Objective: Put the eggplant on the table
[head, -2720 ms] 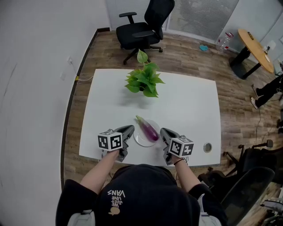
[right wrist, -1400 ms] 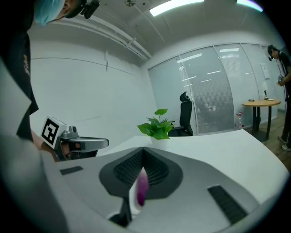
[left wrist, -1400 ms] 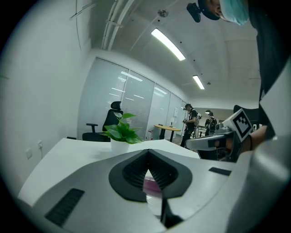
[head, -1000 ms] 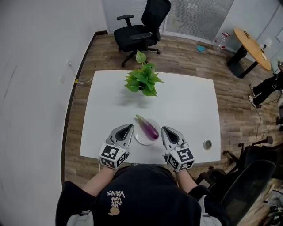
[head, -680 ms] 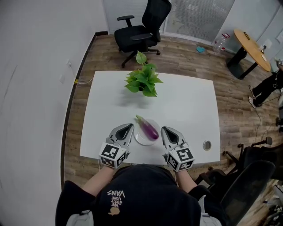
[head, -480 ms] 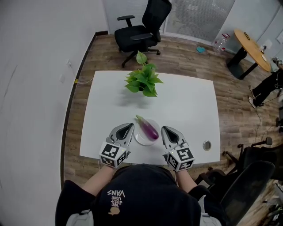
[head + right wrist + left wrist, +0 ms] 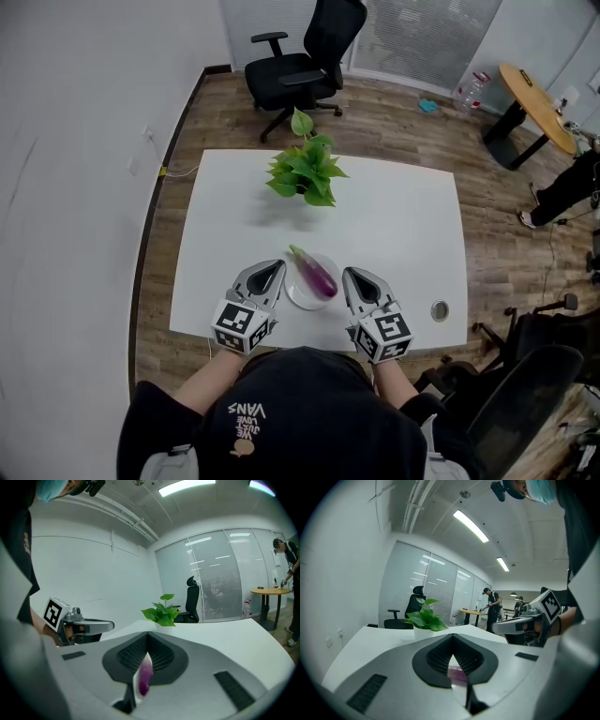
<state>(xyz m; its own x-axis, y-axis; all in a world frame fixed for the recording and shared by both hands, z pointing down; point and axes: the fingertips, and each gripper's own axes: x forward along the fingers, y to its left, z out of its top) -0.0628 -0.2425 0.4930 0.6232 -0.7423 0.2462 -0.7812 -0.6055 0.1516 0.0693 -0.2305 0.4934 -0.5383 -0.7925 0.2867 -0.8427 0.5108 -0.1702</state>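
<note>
Nearest the camera is the person's black cap [image 7: 300, 412], with 2 bare forearms reaching out from under it to the near edge of the white table [image 7: 403, 234]. The left gripper [image 7: 274, 270] lies low over that edge, its marker cube [image 7: 242, 325] toward the person. Its jaws are closed tip to tip and hold nothing. The right gripper [image 7: 352, 275] mirrors it on the other side. Its own view shows its jaws met at the tips too, with nothing pinched between them. Both grippers point away from the person and angle slightly toward each other.

Between them, just past the table's edge, sits a small white plate [image 7: 296, 295]. The eggplant [image 7: 317, 275] lies on this plate, its purple body toward the right gripper and its green stem pointing away and to the left. Neither gripper touches it, though each gripper view catches a sliver of purple through the gap behind its closed tips. To the right of the right gripper, a round cable hole [image 7: 440, 310] is set into the tabletop.

Further along the table, near its far edge, stands a leafy green plant [image 7: 305, 171] in a white pot. Beyond the table, on the wood floor [image 7: 394, 117], is a black office chair [image 7: 305, 61]. Off to the far right are a clear bottle [image 7: 476, 89], a round wooden table [image 7: 536, 103] and a person [image 7: 562, 183] in dark clothes at the frame's edge.
</note>
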